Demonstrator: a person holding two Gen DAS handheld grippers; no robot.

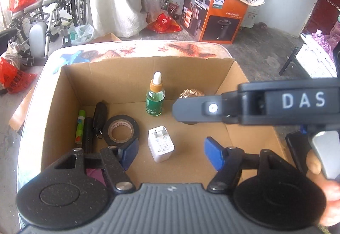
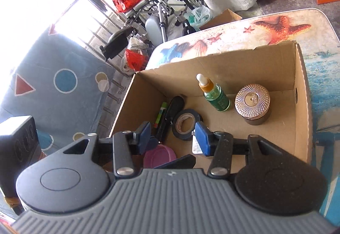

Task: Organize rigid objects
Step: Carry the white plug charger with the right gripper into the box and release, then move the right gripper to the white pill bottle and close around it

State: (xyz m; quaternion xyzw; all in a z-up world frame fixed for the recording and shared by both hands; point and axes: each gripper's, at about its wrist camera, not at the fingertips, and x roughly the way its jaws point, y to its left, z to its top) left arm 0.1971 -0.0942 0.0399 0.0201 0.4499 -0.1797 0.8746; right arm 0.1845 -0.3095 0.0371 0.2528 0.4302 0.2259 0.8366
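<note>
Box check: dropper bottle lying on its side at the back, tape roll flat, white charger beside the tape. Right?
Not quite. The dropper bottle stands upright at the back of the box, as the left wrist view shows. The tape roll does lie flat, with the white charger beside it.

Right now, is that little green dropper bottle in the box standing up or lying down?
Upright. The green dropper bottle stands on its base on the cardboard box floor, its white dropper tip pointing up, in both views.
</note>
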